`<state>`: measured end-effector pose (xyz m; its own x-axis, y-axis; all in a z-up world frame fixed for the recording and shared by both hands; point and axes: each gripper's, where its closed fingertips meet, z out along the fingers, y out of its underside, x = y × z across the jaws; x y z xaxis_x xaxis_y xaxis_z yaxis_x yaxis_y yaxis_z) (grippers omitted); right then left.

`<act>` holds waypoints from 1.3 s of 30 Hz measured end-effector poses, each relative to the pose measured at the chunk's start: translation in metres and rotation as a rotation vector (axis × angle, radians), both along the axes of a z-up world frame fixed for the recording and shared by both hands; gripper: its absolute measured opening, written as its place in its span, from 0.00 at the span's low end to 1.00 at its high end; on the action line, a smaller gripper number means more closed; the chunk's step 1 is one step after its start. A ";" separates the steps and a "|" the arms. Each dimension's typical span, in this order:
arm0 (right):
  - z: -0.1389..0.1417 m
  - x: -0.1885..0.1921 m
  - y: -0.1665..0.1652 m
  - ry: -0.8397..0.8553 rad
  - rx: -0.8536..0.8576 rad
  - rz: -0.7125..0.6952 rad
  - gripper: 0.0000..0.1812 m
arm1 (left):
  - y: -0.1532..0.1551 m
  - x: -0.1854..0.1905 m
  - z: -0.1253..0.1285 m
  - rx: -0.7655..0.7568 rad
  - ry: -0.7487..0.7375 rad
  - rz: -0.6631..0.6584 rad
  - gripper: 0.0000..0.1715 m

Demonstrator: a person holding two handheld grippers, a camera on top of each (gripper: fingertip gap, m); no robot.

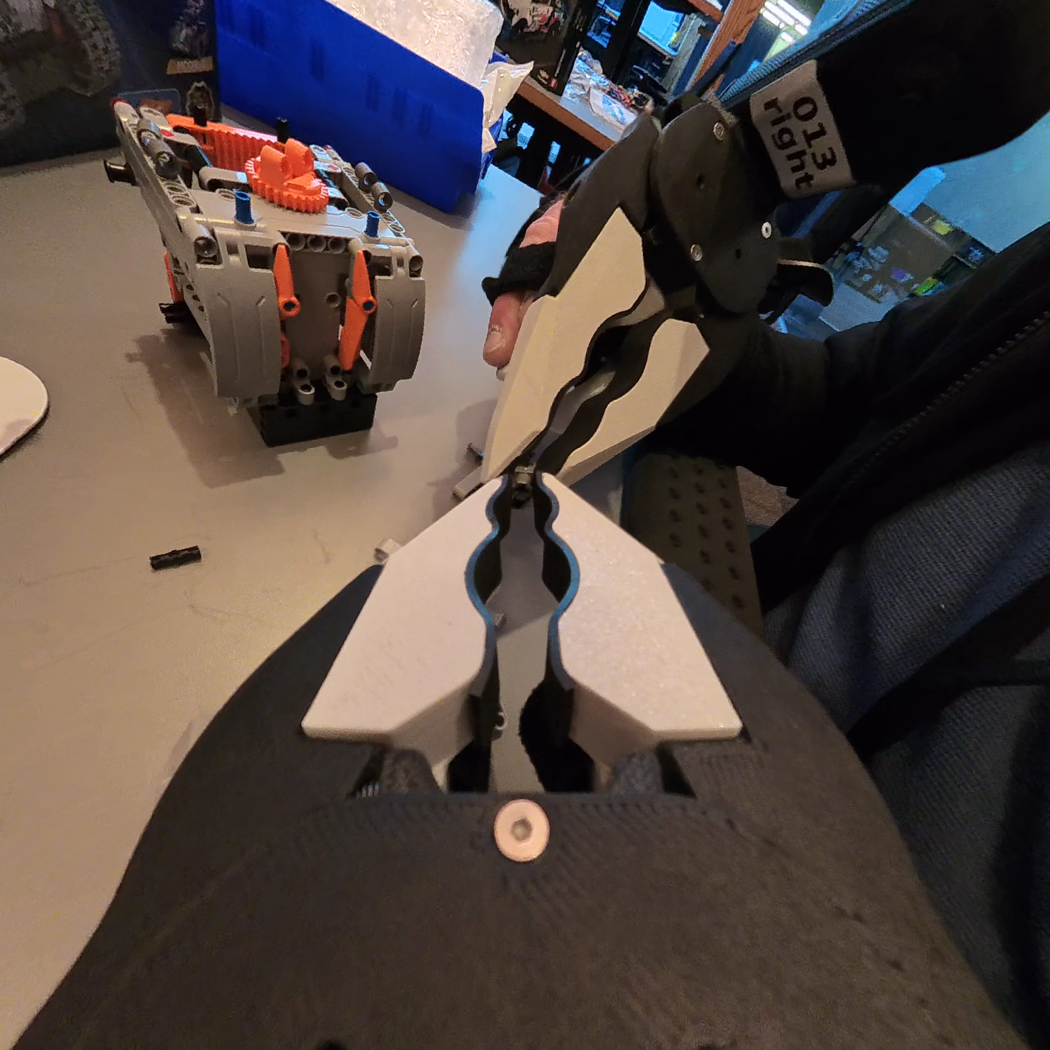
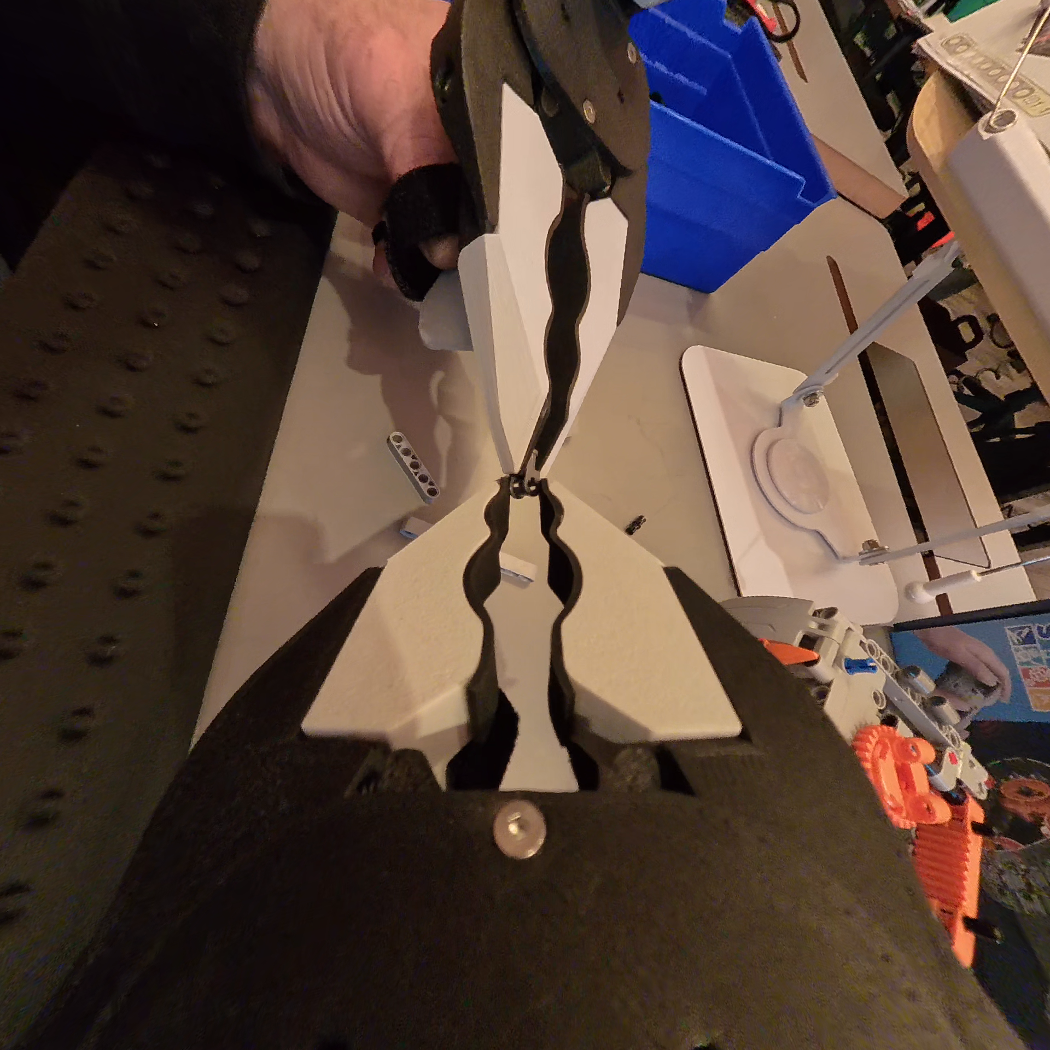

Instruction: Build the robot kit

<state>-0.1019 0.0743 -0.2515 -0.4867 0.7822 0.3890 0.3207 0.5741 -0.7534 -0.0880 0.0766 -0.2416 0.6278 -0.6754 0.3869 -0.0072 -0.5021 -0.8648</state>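
Basically, tips: left gripper (image 1: 521, 483) and right gripper (image 2: 524, 487) meet tip to tip at frame centre
Grip: both nearly closed, pinching one small dark pin piece (image 2: 524, 486) between them
Model: grey-orange brick vehicle (image 1: 273, 273), upper left of left wrist view, on grey table (image 1: 170, 625)
Loose: grey holed beam (image 2: 413, 467), left of centre in right wrist view

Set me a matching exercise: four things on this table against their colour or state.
Things:
1. toothed plastic gear wheel atop the brick-built model
2. large plastic storage bin
3. short loose connector pin lying on the table
4. left claw

States:
A. blue
B. shut on a tiny dark part
C. orange
D. black

Pairs: 1-C, 2-A, 3-D, 4-B
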 end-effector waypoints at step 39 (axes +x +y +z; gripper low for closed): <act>0.042 0.007 0.063 0.157 -0.329 -0.214 0.00 | -0.020 -0.023 -0.003 0.061 0.492 0.134 0.02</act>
